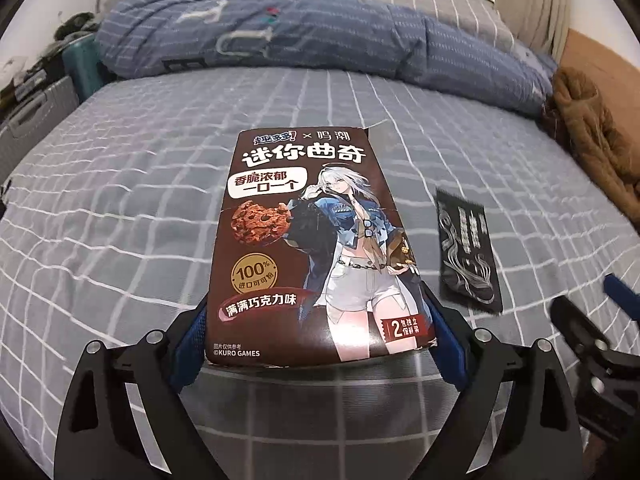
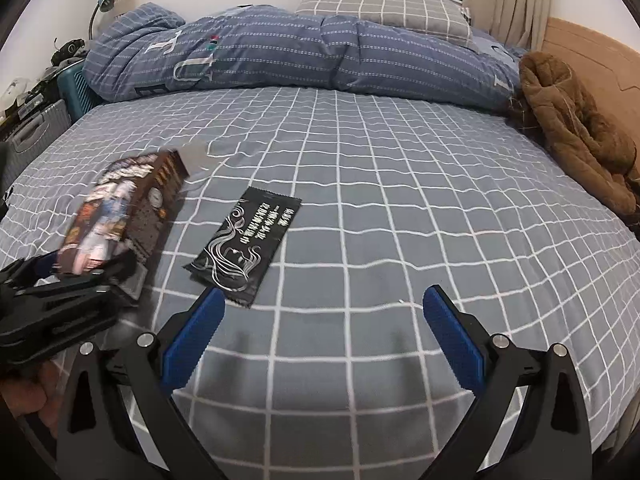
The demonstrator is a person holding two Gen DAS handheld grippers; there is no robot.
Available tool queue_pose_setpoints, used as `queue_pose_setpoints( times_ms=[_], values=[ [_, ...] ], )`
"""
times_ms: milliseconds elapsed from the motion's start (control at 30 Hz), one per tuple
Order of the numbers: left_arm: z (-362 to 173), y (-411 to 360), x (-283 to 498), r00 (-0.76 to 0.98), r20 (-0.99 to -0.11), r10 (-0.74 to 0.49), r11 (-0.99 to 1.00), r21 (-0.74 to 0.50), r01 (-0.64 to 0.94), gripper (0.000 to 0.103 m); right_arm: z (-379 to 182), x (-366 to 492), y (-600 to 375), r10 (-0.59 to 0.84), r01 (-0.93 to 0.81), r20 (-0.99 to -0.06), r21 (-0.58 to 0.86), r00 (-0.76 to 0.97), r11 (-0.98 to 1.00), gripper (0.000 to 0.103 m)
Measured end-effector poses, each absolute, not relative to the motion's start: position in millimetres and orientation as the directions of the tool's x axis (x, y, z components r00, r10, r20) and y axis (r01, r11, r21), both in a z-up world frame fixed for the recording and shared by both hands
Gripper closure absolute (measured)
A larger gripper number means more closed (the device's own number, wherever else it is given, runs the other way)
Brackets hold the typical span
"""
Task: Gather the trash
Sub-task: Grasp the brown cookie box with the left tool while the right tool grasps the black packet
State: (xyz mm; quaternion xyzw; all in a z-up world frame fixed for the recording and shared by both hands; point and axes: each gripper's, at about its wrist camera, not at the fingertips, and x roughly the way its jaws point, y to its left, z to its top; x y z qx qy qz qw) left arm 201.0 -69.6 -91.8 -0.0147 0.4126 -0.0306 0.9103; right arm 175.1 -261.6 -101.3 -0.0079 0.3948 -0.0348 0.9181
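Observation:
A brown cookie box [image 1: 312, 240] with a cartoon figure lies lengthwise between the jaws of my left gripper [image 1: 318, 312]. The blue pads [image 1: 192, 336] press on both long sides of its near end. In the right wrist view the box [image 2: 120, 208] looks blurred and tilted, held by that gripper [image 2: 60, 300]. A flat black wrapper [image 2: 244, 244] with silver print lies on the checked bed sheet [image 2: 400, 220]. My right gripper [image 2: 325, 294] hovers open just short of it, its left fingertip [image 2: 212, 300] near the wrapper's near corner. The wrapper [image 1: 468, 248] also shows right of the box.
A rolled blue quilt [image 2: 300, 52] and a checked pillow [image 2: 384, 8] lie across the far side of the bed. A brown fleece garment [image 2: 576, 132] sits at the right edge by the wooden headboard. Suitcases [image 2: 36, 132] stand beyond the left edge.

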Motion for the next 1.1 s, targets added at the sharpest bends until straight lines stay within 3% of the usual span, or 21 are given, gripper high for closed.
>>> queue_pose_setpoints(
  times_ms=[667,833,933,1000,1033,1100],
  values=[
    [-70.7,-23.7,195.7,0.722,-0.689,-0.061,0.998,-0.068,0.019,0.014,-138.7,250.6,-238.0,0.058,0.09,-0.809,0.135,0.584,0.987,0.008],
    [-72.3,-26.1,197.4,0.718,-0.693,-0.064,0.997,-0.07,0.022,0.014,-143.4,262.5,-229.8,0.05,0.083,-0.812,0.12,0.582,0.989,0.015],
    [-73.5,-25.9,198.3,0.718,-0.693,-0.064,0.997,-0.069,0.022,0.014,-147.3,268.1,-224.7,0.044,0.074,-0.823,0.105,0.566,0.992,0.026],
    [-75.3,-25.4,199.4,0.714,-0.697,-0.061,0.998,-0.068,0.02,0.014,-148.9,270.0,-222.9,0.035,0.073,-0.829,0.091,0.559,0.993,0.041],
    [-76.1,-24.7,200.3,0.713,-0.699,-0.061,0.997,-0.069,0.018,0.014,-148.9,270.0,-222.8,0.035,0.072,-0.829,0.09,0.558,0.993,0.042],
    [-76.5,-23.7,201.3,0.713,-0.699,-0.061,0.997,-0.071,0.015,0.014,-148.6,269.7,-221.0,0.045,0.048,-0.829,0.086,0.557,0.995,0.063]
  ],
)
